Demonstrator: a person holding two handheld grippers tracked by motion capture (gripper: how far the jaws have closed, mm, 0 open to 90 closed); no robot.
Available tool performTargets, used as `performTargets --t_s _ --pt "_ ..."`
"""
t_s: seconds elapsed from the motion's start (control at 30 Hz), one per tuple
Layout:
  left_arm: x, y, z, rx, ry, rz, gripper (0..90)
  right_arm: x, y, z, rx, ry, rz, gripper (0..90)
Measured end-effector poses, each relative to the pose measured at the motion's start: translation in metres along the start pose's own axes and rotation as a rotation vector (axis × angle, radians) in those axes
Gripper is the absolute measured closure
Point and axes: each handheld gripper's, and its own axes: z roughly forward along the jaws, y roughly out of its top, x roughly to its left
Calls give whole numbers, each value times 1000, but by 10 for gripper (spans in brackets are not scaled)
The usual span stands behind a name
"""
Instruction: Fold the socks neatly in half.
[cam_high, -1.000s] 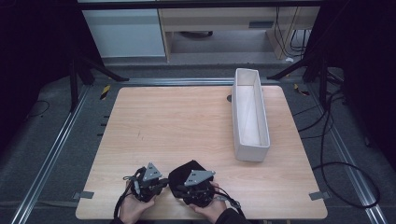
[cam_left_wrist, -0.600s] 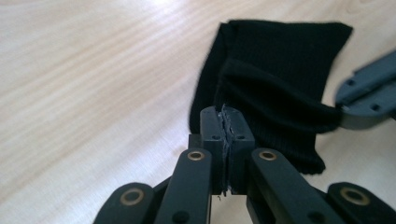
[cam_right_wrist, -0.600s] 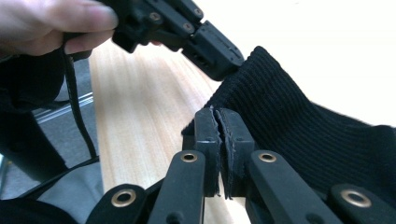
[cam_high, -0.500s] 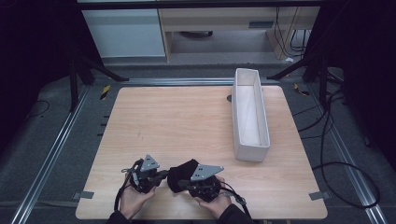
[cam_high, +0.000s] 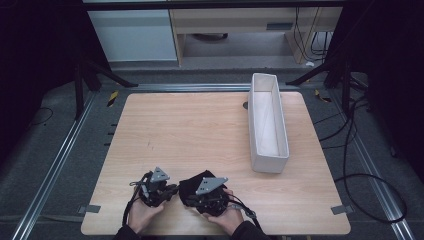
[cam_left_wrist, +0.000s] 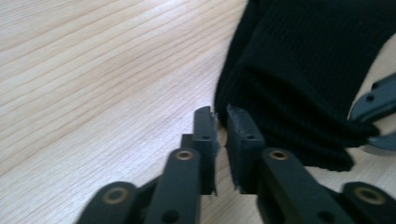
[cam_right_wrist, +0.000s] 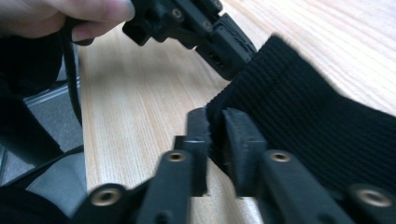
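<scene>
Jaws of the left gripper (cam_left_wrist: 220, 122) stand a narrow slit apart, having just been opening, with nothing between them; their tips sit at the near-left edge of the black knitted cloth (cam_left_wrist: 308, 79), just beside its ribbed hem. Jaws of the right gripper (cam_right_wrist: 215, 125) have also just been opening, yet the ribbed edge of that cloth (cam_right_wrist: 317, 121) is pinched between their 2 pads. From above, the cloth (cam_high: 192, 185) lies bunched on the wooden counter (cam_high: 200, 135) near its near edge, between the left gripper (cam_high: 167, 189) and the right gripper (cam_high: 197, 196), each held in a hand coming in from the near side. Farther off on the right of the counter stands a long white tray (cam_high: 256, 125), well apart from the cloth, its long side running from near to far
</scene>
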Motion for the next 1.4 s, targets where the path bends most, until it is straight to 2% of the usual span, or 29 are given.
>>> performTargets --t_s 0.07,0.13,0.2,0.27,0.33,0.4,0.5,0.57,0.67,0.77,0.9,1.0,1.03,1.1,1.17,1.3,1.4 --pt "2 0 -5 -23 16 -18 753 -1 1 -4 -21 1 9 741" --pt "3 2 -11 -48 27 -29 698 -4 3 -15 -67 -14 20 706" --pt "2 7 -18 -82 41 -32 658 -9 5 -25 -97 -50 26 692" --pt "1 13 -21 -103 42 -30 614 -19 5 -35 -122 -127 44 686" --pt "-2 20 -22 -124 47 -34 571 -31 0 -42 -107 -219 70 693" --pt "-5 28 -19 -125 46 -26 546 -42 -6 -45 -78 -278 95 707" --pt "-9 37 -7 -100 37 -10 528 -52 -16 -43 -41 -318 117 712" --pt "-10 38 1 -66 45 0 527 -55 -18 -41 -29 -326 120 712" --pt "-11 31 8 -23 51 15 532 -60 -22 -36 -14 -337 122 712" --pt "-11 22 9 -11 38 12 530 -64 -25 -31 4 -345 122 713" --pt "-12 19 8 -12 34 21 524 -64 -22 -29 3 -350 115 704" --pt "-14 18 8 -11 40 27 517 -62 -12 -31 -36 -343 110 712" --pt "-14 18 8 -12 39 26 510 -62 -7 -30 -55 -328 107 735" --pt "-16 17 8 -11 38 29 509 -61 0 -24 -59 -302 107 777" --pt "-17 17 9 -10 33 35 508 -63 3 -14 -42 -280 107 800" --pt "-21 15 8 -13 25 55 506 -68 2 1 4 -277 120 825" --pt "-22 16 5 -23 14 58 490 -69 2 3 3 -281 117 814"
